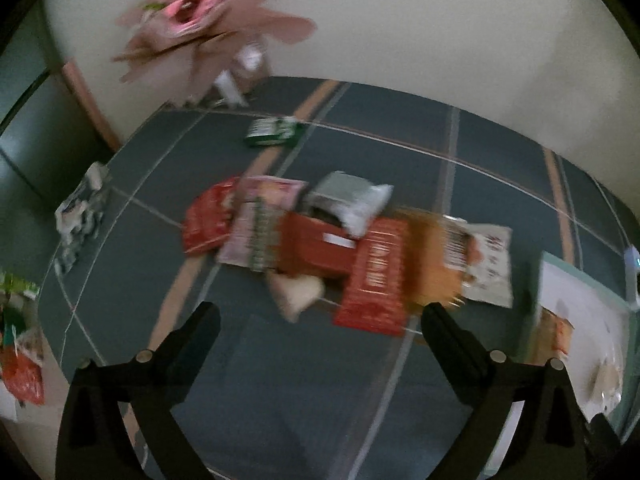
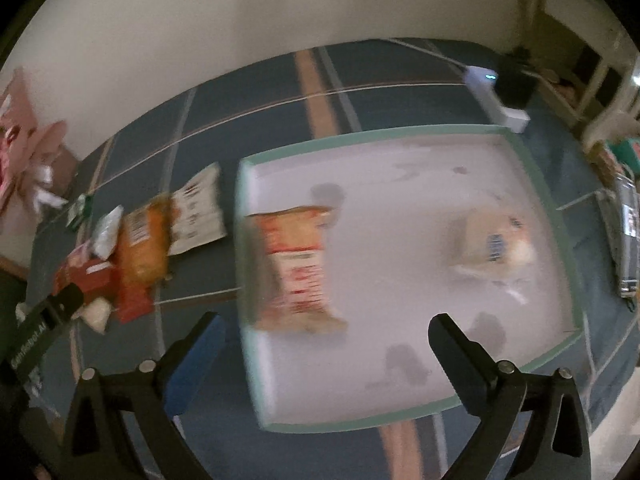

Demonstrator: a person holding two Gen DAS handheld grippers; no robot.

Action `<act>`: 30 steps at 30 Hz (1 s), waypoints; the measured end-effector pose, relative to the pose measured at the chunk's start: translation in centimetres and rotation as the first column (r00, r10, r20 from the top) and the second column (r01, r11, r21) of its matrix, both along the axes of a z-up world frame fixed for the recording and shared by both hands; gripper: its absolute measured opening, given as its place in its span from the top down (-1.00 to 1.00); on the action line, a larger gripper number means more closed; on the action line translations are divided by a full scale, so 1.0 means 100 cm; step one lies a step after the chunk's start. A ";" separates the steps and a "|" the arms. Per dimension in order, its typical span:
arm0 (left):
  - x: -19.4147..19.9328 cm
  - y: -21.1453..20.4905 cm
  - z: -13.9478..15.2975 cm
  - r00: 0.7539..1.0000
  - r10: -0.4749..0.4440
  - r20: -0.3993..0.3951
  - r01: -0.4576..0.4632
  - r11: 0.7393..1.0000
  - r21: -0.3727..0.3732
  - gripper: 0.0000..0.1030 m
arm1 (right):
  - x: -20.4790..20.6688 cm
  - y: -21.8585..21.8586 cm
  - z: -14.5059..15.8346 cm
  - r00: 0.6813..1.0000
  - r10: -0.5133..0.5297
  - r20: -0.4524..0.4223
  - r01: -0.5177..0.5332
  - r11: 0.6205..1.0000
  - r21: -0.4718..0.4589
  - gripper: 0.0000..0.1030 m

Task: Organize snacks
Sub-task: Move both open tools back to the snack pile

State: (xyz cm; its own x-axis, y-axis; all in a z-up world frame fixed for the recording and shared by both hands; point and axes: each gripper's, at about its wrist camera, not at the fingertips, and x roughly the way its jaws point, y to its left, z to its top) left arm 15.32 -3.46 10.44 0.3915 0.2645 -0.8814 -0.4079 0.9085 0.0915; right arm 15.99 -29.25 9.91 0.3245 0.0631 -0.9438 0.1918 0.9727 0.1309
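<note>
Both our jaws wide, empty. Left gripper (image 1: 320, 312): snack pile (image 1: 320, 236) just ahead of fingertips. Right gripper (image 2: 324, 324): white tray (image 2: 400, 416) between and beyond fingers, two packets inside. We judge: take top packet by edge, singly.

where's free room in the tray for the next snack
The tray is bare across its far half and in the strip between the orange-and-white packet by its left wall and the pale packet near its right wall. The snack pile on the blue cloth is crowded.
</note>
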 end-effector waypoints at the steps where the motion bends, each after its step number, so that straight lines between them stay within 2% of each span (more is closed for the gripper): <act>1: -0.002 0.009 0.000 1.000 0.017 0.000 -0.017 1.000 -0.009 -0.96 | 0.001 0.007 -0.001 1.000 0.014 -0.001 -0.014 1.000 0.005 -1.00; 8: -0.010 0.064 -0.008 0.991 0.135 -0.020 -0.136 0.988 -0.077 -0.96 | 0.008 0.051 -0.015 0.996 0.086 -0.025 -0.085 0.996 0.021 -1.00; 17: -0.019 0.106 -0.014 0.977 0.211 -0.020 -0.211 0.966 -0.147 -0.96 | 0.014 0.100 -0.022 0.985 0.172 -0.006 -0.172 0.984 0.047 -1.00; 21: -0.016 0.116 -0.025 0.976 0.212 -0.042 -0.216 0.956 -0.197 -0.96 | 0.016 0.117 -0.027 0.979 0.205 -0.004 -0.204 0.975 0.083 -1.00; 25: -0.013 0.118 -0.032 0.978 0.200 -0.059 -0.209 0.951 -0.230 -0.96 | 0.018 0.130 -0.032 0.976 0.217 0.003 -0.216 0.974 0.071 -1.00; 30: -0.005 0.116 -0.030 0.985 0.165 -0.044 -0.171 0.945 -0.279 -0.96 | 0.025 0.123 -0.027 0.979 0.197 0.045 -0.199 0.978 0.061 -1.00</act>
State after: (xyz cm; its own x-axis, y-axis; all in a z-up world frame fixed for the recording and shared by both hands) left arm 14.82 8.10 7.43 0.3449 0.0658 -0.9363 -0.5575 0.8169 -0.1480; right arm 18.53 -16.96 7.24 0.3354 0.1900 -0.9227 -0.0101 0.9801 0.1982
